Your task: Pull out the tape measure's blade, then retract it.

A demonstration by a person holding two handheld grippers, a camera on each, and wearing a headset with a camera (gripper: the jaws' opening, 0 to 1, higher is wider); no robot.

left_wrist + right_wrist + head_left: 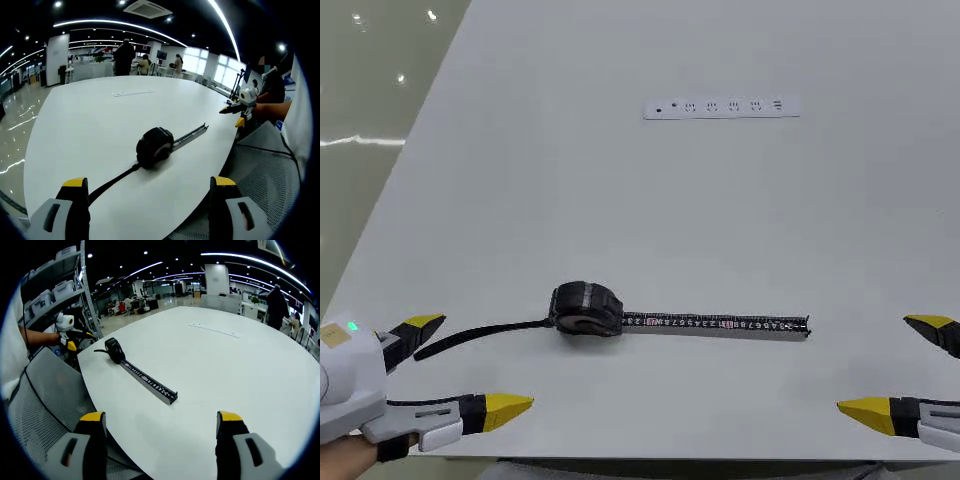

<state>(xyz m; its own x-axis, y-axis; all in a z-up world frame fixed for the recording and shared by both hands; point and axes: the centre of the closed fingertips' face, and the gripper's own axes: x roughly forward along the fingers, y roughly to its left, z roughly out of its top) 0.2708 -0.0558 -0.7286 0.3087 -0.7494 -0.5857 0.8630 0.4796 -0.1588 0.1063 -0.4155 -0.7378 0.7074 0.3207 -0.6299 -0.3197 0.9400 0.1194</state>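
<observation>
The tape measure (pixel 586 309) lies, blade (pixel 720 324) out — a strap (pixel 480 337), seemingly, trailing; left tongs (pixel 485 361) and right tongs (pixel 873 363) spread wide.

Tape measure (pixel 586 309) case matt, likely plastic; table (pixel 620 200) smooth, matt.

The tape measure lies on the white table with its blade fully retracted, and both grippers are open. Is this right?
Not quite: the blade is pulled out of the tape measure along the table, as the head view shows. The rest holds.
</observation>
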